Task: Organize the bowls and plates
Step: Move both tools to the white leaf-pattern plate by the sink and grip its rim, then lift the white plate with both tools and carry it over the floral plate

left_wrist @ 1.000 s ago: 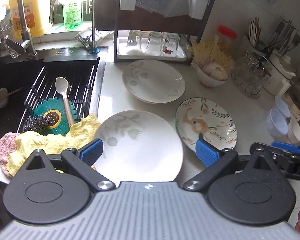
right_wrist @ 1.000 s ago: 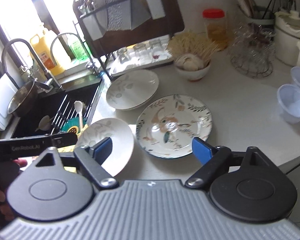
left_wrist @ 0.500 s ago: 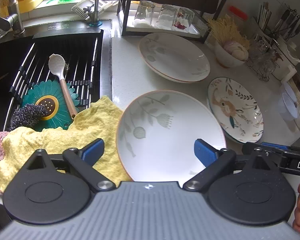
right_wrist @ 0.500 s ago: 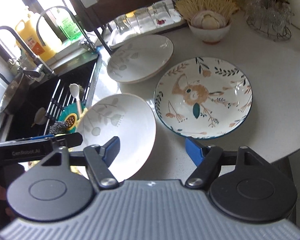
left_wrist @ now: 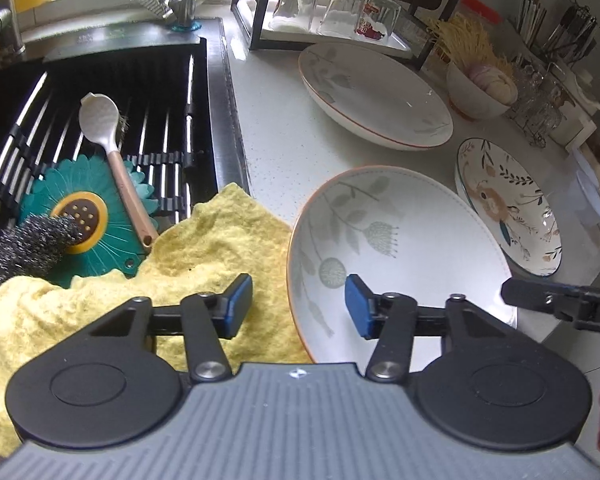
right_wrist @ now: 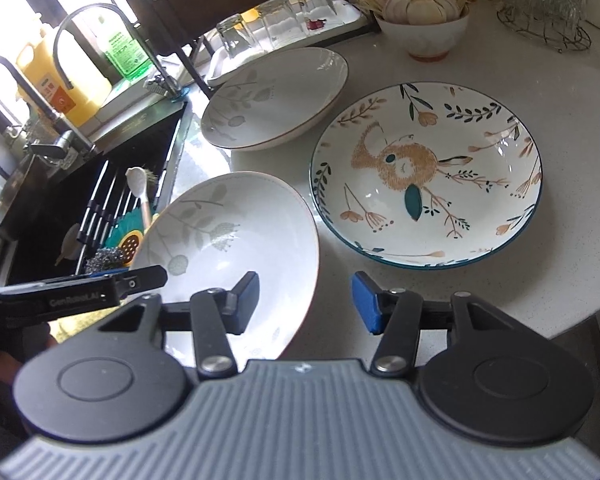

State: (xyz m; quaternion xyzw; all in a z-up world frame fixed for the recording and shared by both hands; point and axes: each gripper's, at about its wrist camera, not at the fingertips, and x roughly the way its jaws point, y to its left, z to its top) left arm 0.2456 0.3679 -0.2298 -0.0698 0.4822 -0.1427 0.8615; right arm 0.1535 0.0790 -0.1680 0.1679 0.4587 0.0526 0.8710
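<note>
A white leaf-pattern plate [left_wrist: 400, 248] [right_wrist: 236, 240] lies nearest on the counter, its left edge over a yellow cloth [left_wrist: 204, 256]. My left gripper [left_wrist: 296, 306] straddles its left rim and its jaws are closing; one pad hangs over the cloth, the other over the plate's inside, neither pressing. My right gripper [right_wrist: 306, 304] straddles the same plate's right rim, jaws closing too, pads clear of it. A second leaf plate [left_wrist: 376, 96] [right_wrist: 276, 96] sits behind. A plate painted with an animal [left_wrist: 508, 208] [right_wrist: 424, 176] lies to the right.
Left of the counter is a black sink [left_wrist: 148, 80] with a rack holding a spoon [left_wrist: 108, 140], a green flower mat [left_wrist: 112, 240] and steel wool [left_wrist: 32, 244]. Upturned glasses [left_wrist: 332, 8] stand under a dish rack. A bowl of garlic [right_wrist: 424, 24] sits behind; the counter edge [right_wrist: 560, 308] curves near right.
Both grippers have come down and closer to the near leaf plate, which now fills more of each view. Both pairs of jaws have narrowed around its rims.
</note>
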